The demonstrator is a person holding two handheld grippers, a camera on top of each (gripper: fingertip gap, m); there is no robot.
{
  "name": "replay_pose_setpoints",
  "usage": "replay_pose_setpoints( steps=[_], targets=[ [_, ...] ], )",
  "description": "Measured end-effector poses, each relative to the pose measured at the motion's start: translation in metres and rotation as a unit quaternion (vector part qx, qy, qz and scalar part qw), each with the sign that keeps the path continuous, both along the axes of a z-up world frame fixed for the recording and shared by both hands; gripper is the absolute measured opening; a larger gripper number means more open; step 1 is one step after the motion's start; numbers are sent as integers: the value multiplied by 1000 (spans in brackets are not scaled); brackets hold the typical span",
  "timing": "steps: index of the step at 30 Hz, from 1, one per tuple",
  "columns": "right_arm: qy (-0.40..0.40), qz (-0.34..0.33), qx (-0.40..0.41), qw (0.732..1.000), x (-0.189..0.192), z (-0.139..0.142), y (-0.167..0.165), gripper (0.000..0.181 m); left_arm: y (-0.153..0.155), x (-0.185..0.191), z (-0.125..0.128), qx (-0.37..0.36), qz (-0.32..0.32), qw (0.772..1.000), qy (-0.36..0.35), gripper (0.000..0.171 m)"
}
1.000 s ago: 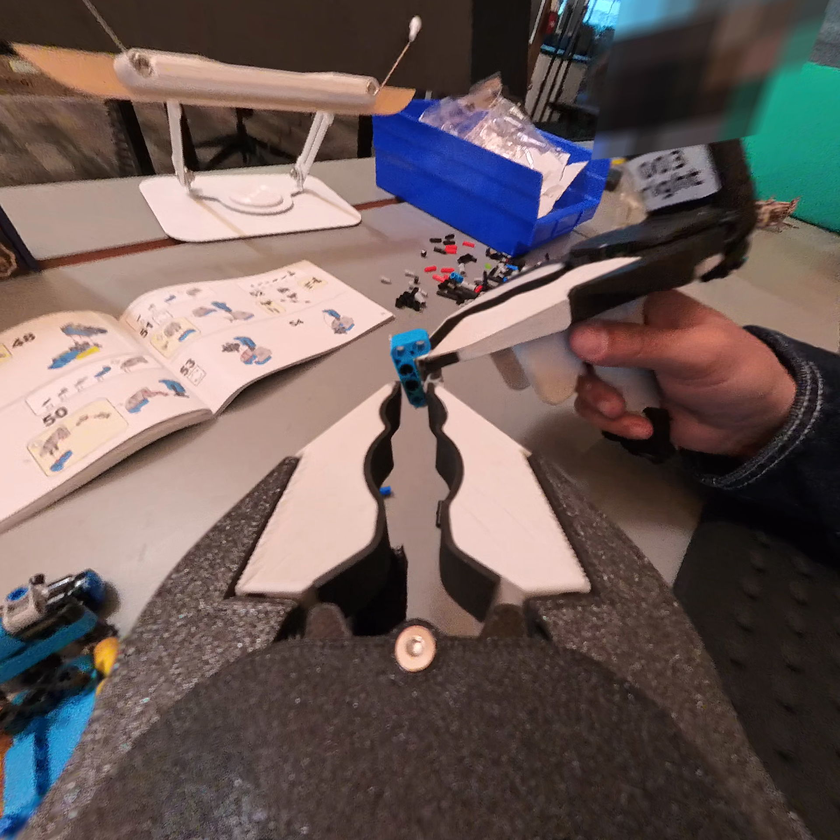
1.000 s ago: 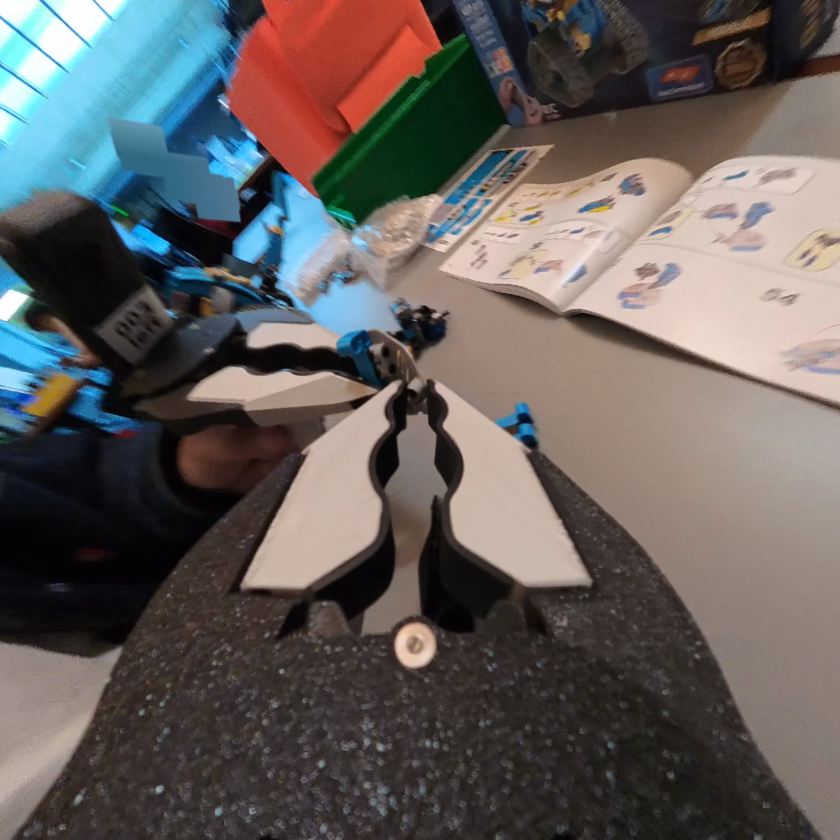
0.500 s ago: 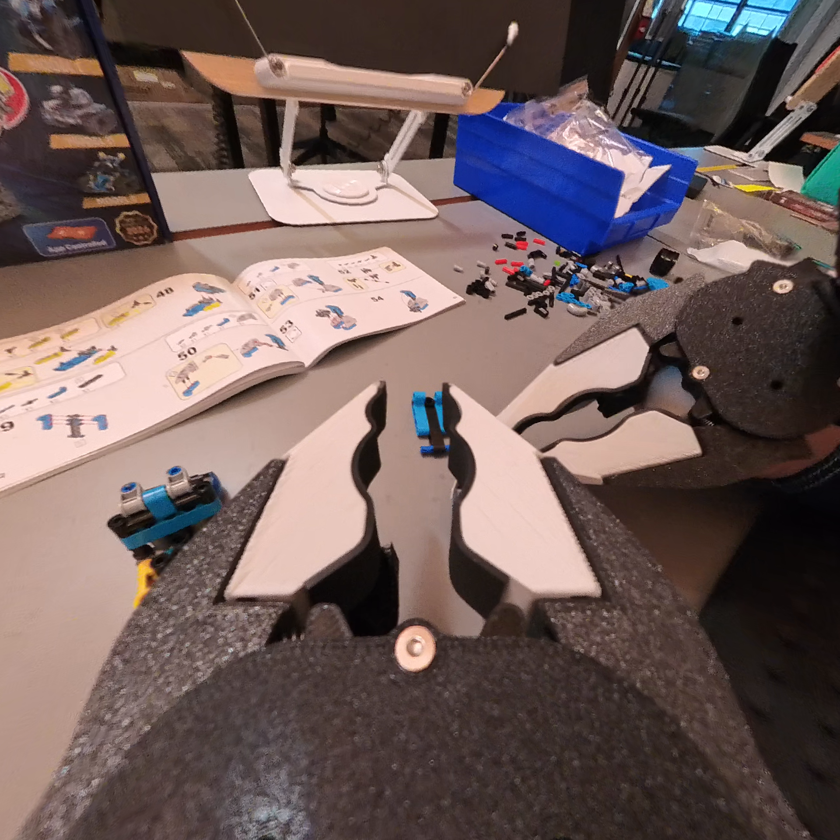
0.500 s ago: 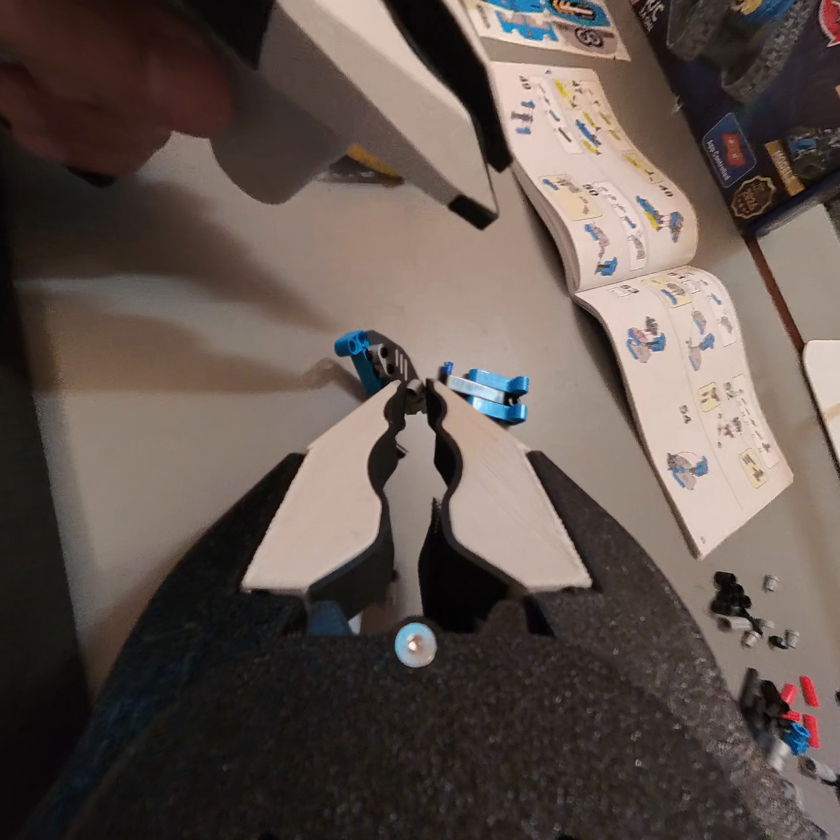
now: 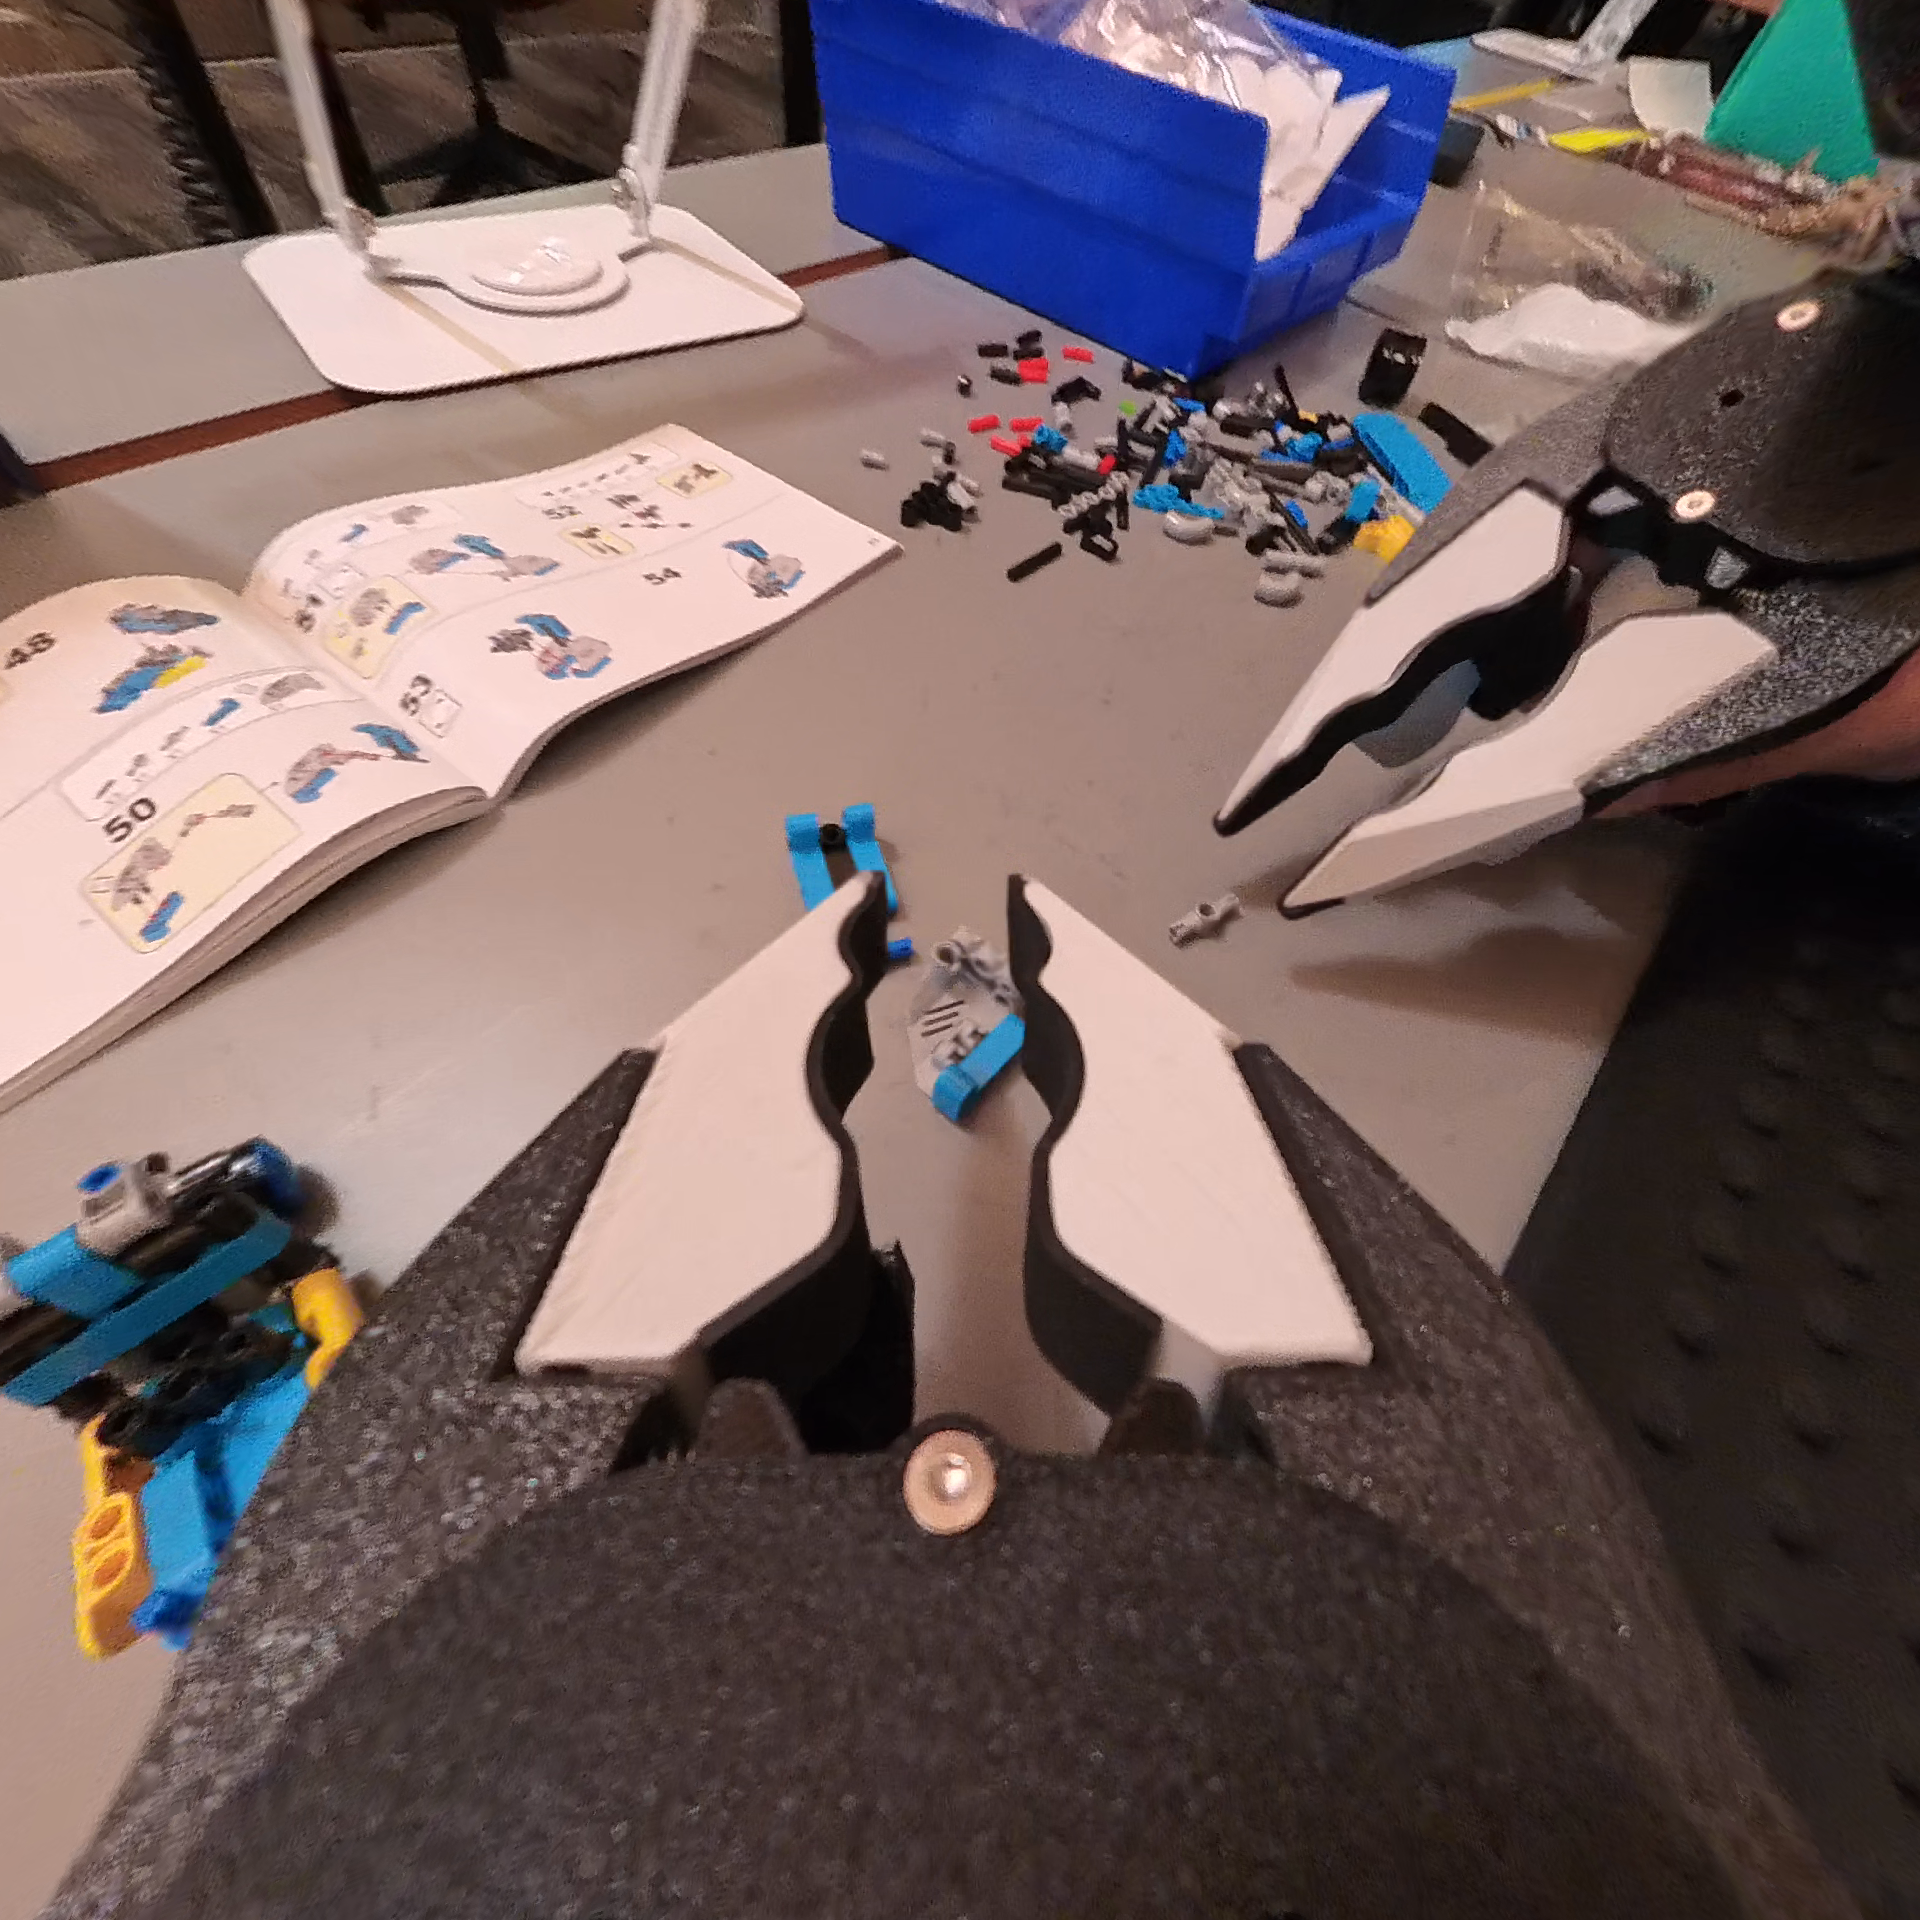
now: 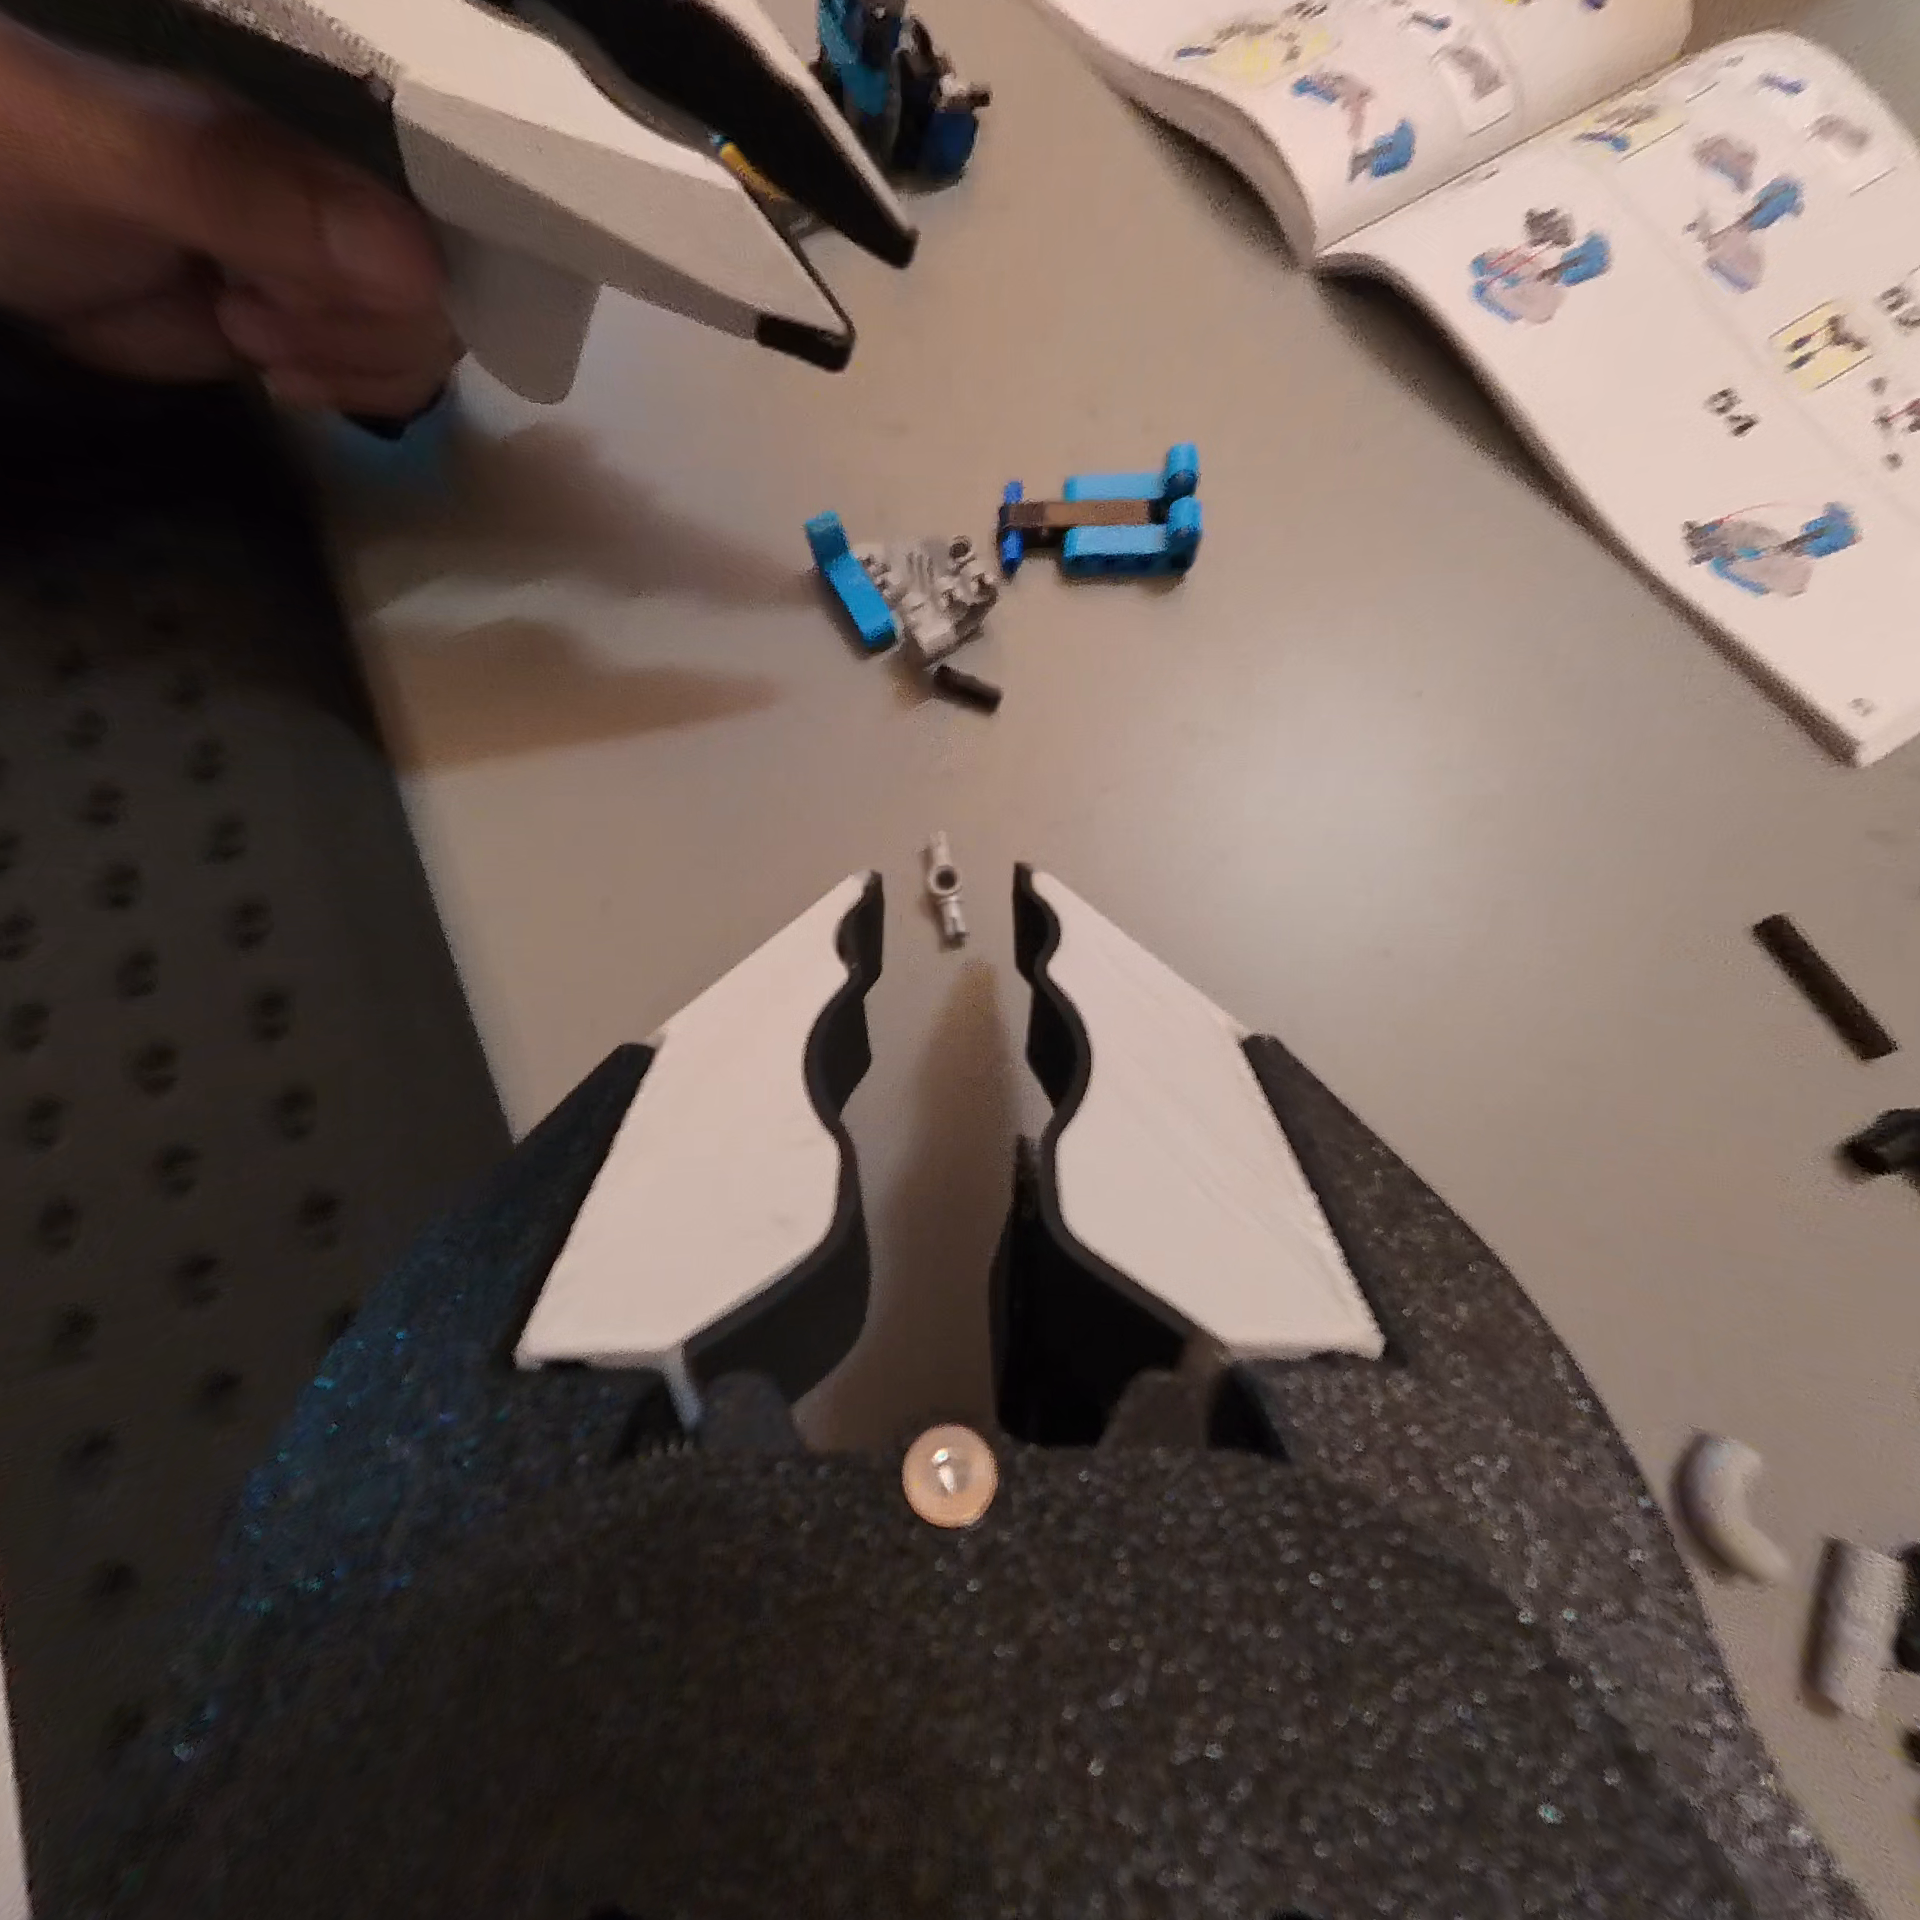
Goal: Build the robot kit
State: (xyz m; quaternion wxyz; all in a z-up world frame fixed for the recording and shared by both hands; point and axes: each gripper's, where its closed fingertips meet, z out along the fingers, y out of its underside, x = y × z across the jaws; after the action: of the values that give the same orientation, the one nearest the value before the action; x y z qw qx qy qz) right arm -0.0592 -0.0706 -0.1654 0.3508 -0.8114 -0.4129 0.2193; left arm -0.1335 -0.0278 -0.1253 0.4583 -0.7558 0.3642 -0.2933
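Left wrist view: the left gripper (image 5: 943,883) hangs over a grey table (image 5: 623,935), fingers parted and holding nothing. A small grey and blue brick piece (image 5: 966,1023) lies on the table between them. A blue forked piece (image 5: 831,847) lies just beyond the left fingertip. An open instruction booklet (image 5: 395,644) lies farther left, and a blue bin (image 5: 1091,177) stands behind a scatter of small bricks (image 5: 1174,468).

Right wrist view: the right gripper (image 6: 948,873) is also released and empty, with a tiny grey connector (image 6: 945,888) on the table between its fingertips. The grey and blue brick piece lies farther ahead.
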Motion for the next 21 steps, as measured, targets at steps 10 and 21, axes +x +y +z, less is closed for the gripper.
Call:
replay_pose_setpoints(
  steps=[10,21],
  targets=[
    [-30,42,9,999,-27,-10,20,21,-9,7,-17,3,-25,998,56,20],
    [-37,118,-16,992,-64,-19,28,23,-3,1,-14,-19,-6,999,31,20]
  ],
)
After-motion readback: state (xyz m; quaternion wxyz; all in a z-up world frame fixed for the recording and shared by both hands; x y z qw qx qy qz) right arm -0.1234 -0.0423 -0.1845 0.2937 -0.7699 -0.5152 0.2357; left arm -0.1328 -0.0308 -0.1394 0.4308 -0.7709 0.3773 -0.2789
